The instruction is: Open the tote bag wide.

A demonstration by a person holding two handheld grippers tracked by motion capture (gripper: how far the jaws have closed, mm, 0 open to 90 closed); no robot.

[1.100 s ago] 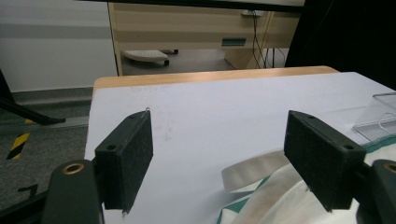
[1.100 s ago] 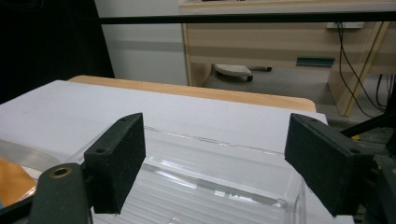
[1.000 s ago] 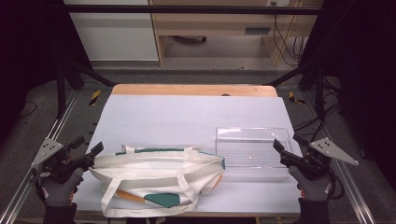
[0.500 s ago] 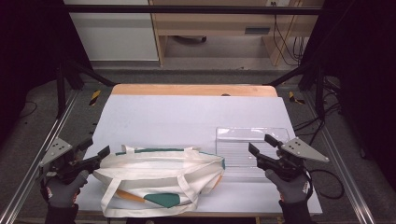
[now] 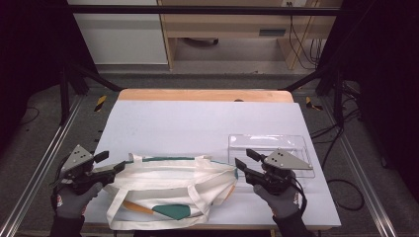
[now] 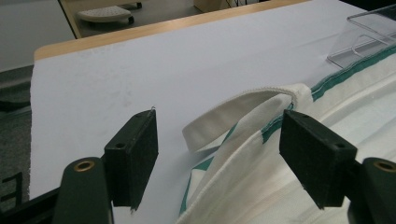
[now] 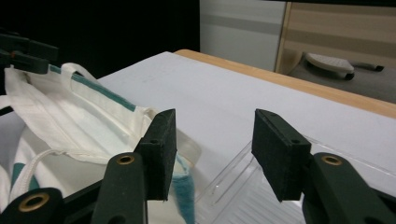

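Table [image 5: 197,118], pale top, wooden far edge: the work surface, with everything set at its near side within arm's reach.

Tote bag [image 5: 173,185], white cloth with green trim, lies flat between the two grippers, its mouth along the far edge. It spans from one set of jaws to the other, likely so each hand can take an end of the opening.

Clear tray [image 5: 291,145] sits beside the bag's right end, under and just beyond the right gripper's jaws. Its purpose cannot be told.

Left gripper [image 6: 219,154]: jaws spread wide, nothing pinched. The bag's corner seam and a loop of handle [image 6: 233,112] lie between them and just ahead, so it appears lined up to grasp the rim.

Right gripper [image 7: 212,151]: jaws spread, empty. The bag's right end sits at the inner jaw, the tray's edge below the gap; a grasp seems near, not yet made.
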